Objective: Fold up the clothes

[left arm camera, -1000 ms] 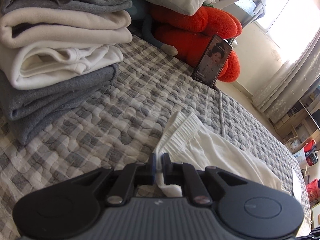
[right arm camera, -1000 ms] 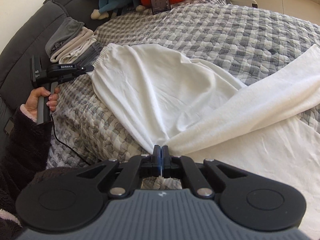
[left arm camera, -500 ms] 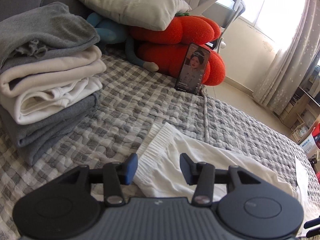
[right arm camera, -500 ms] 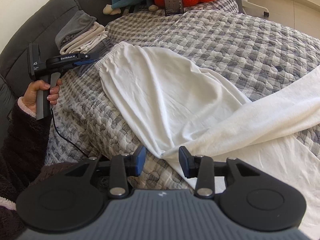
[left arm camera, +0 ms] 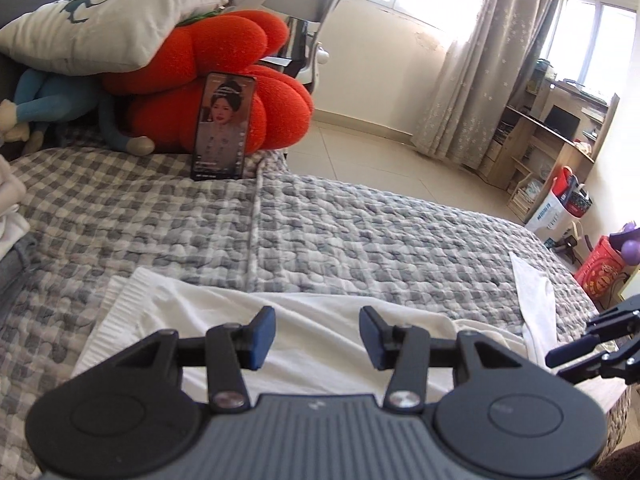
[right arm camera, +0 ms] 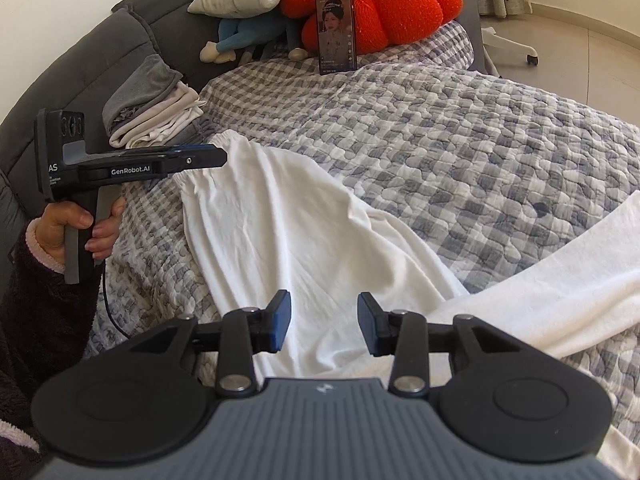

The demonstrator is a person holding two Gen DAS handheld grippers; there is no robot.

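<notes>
Now both the left gripper (left arm camera: 317, 334) and right gripper (right arm camera: 323, 322) have apparently released the white trousers (right arm camera: 288, 240), jaws spread.

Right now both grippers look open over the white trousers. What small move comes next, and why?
Probably bring the left gripper back down to the waistband for the next fold: the white trousers lie loose on the quilt, one leg crossing the other, and neither it nor the right gripper holds cloth.
</notes>
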